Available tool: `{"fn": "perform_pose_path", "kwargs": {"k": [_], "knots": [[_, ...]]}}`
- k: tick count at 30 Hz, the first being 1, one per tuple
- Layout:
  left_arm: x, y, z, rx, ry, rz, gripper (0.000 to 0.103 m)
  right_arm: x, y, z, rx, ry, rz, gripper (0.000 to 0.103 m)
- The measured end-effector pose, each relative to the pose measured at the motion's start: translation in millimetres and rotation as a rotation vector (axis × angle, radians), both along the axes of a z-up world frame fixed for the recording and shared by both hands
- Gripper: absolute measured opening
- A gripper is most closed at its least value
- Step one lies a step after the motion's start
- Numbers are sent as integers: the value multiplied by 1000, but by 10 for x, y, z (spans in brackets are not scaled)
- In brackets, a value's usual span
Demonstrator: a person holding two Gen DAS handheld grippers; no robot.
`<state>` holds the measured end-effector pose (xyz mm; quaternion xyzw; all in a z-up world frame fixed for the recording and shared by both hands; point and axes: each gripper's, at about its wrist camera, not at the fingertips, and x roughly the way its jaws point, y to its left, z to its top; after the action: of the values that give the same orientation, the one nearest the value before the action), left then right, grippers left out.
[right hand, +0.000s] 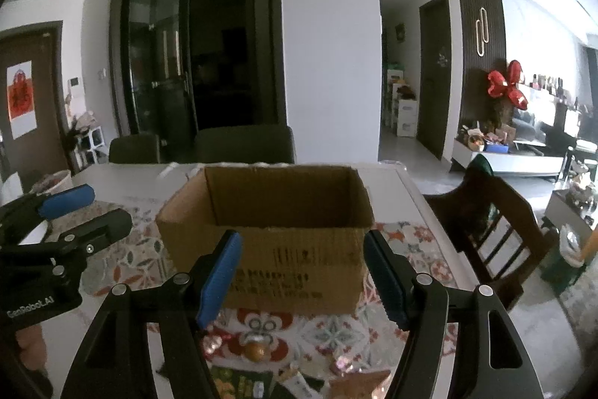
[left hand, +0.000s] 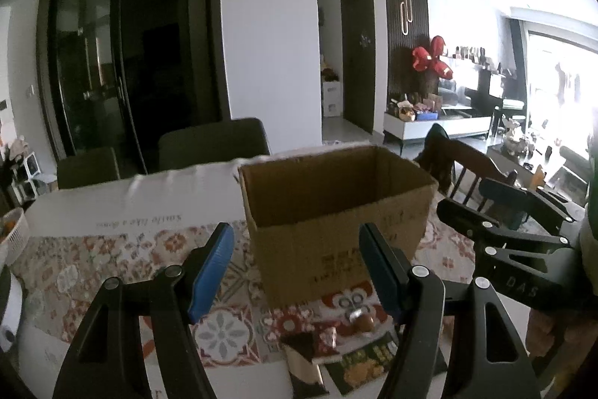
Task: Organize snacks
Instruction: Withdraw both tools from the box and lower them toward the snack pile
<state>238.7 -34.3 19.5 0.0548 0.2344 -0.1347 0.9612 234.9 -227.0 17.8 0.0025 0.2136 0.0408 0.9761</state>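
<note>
Left view, box: the box (left hand: 336, 215) stands open on the table (left hand: 112, 268), top up, so snacks can drop in.
Left view, snacks: small packs (left hand: 358, 358) lie just in front of the box, near at hand.
Left view, tongs: the left gripper (left hand: 295, 272) is partly wide and holds nothing.
Right view, box: it sits straight ahead, mouth open.
Right view, snacks: the packs wait low, under the tongs.
Right view, tongs: the right gripper (right hand: 302, 279) is partly wide and empty, ready to pick, I think.

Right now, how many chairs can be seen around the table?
3: two dark chairs at the table's far side, one wooden slatted chair on its right; others may be hidden.
</note>
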Motion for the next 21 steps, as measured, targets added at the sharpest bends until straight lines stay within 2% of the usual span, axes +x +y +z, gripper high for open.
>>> {"fn": "perform_pose_path", "kwargs": {"k": [13, 17, 21], "knots": [[-298, 25, -431, 17, 72, -9, 68, -312, 78, -419, -54, 75, 10, 68], [-322, -29, -564, 47, 85, -20, 68, -354, 93, -607, -66, 118, 19, 68], [-283, -58, -716, 42, 127, -33, 68, -373, 84, -768, -77, 151, 22, 68]]}}
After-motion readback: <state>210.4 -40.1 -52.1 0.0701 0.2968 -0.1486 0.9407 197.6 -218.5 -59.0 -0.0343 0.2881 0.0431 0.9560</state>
